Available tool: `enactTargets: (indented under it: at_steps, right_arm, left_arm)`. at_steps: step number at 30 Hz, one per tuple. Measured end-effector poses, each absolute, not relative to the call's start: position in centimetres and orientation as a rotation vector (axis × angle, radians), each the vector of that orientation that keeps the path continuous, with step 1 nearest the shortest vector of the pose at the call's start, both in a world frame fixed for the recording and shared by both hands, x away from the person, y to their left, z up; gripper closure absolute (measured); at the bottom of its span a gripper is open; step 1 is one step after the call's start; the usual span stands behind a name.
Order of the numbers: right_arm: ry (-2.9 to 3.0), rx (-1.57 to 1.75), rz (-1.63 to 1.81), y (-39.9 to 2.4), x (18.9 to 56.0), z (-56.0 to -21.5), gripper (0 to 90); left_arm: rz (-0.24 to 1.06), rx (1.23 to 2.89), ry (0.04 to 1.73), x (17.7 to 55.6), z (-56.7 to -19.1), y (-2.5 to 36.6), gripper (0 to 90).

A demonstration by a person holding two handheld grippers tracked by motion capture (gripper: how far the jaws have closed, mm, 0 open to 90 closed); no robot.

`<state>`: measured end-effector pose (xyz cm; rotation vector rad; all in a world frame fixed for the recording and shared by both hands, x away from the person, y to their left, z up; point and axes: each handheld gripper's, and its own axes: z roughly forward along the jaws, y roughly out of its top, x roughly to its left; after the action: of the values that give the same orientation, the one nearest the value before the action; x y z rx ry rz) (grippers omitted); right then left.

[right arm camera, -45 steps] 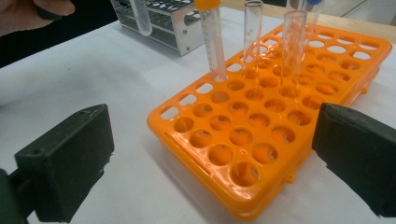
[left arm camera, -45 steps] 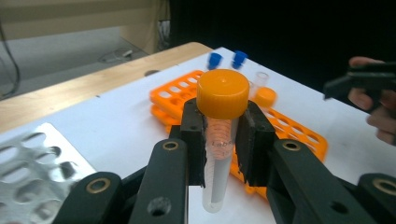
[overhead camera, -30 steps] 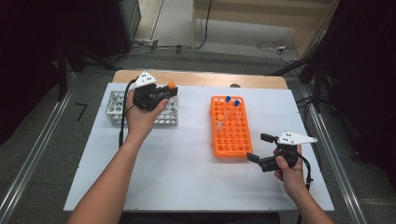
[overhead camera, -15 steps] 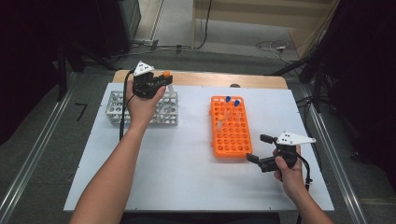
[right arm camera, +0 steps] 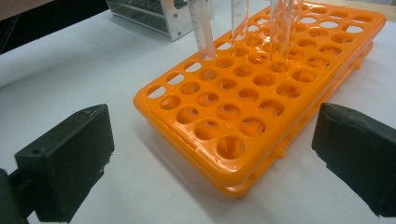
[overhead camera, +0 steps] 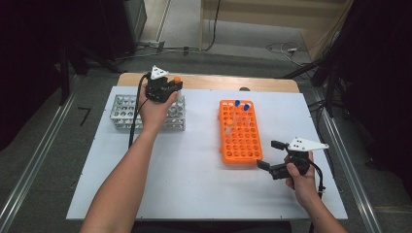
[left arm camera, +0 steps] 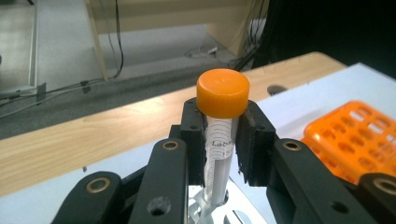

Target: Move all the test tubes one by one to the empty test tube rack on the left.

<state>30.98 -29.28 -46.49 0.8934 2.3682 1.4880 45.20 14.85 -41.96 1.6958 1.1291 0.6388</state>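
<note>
On my white table (overhead camera: 194,194): two racks; left gripper (overhead camera: 171,87), at 11 o'clock, clamps one tube (left arm camera: 219,140); right gripper (overhead camera: 271,155), at 4 o'clock, gapes empty.

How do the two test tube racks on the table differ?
The orange rack is plastic with many small round holes and holds blue-capped tubes; the metal rack is silver-grey, and the left gripper holds an orange-capped tube over it. Both sit flat on the white table.
</note>
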Motion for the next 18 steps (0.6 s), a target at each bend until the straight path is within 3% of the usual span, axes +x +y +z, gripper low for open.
enactTargets:
  at_steps: [15, 18]
  right_arm:
    - [2.378, 0.897, 1.479, -29.1, 30.9, -46.6, 0.0]
    - [2.381, 0.896, 1.479, -29.0, 31.0, -46.7, 0.0]
  left_arm:
    - [0.629, 1.804, 1.180, 45.3, -43.4, 14.0, 73.4]
    - [0.623, 1.800, 1.180, 45.3, -43.4, 14.0, 68.5]
